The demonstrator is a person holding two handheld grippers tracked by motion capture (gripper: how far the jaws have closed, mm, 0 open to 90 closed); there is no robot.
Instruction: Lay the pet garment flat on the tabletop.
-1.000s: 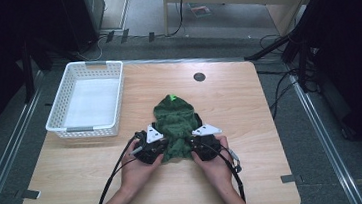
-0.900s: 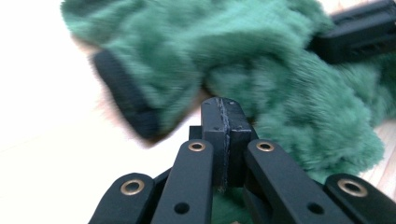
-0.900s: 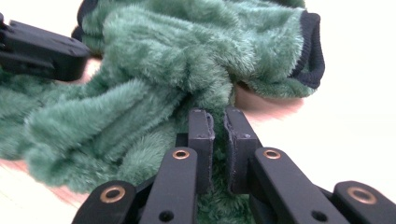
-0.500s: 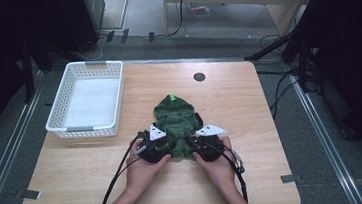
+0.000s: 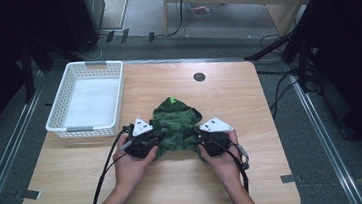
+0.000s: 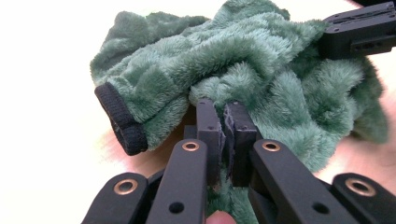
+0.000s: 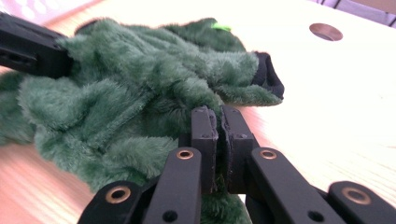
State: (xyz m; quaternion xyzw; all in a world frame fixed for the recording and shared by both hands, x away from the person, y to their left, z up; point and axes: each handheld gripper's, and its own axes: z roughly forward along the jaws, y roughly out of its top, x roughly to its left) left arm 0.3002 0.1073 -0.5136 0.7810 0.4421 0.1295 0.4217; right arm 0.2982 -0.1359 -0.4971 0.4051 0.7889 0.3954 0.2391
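Green fleece garment (image 5: 176, 125) lies bunched mid-tabletop (image 5: 276, 173), stretched across between your hands. Your left gripper (image 5: 145, 144) pinches its near-left edge, fingers (image 6: 209, 135) clamped on fleece; your right gripper (image 5: 208, 142) grips the near-right edge likewise. White basket (image 5: 60, 123) sits beyond your left.

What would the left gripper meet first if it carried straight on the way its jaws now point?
The left gripper, already shut on an edge of the green fleece garment, would push into that bunched fleece first. Beyond it lies the right gripper, though depth is hard to judge.
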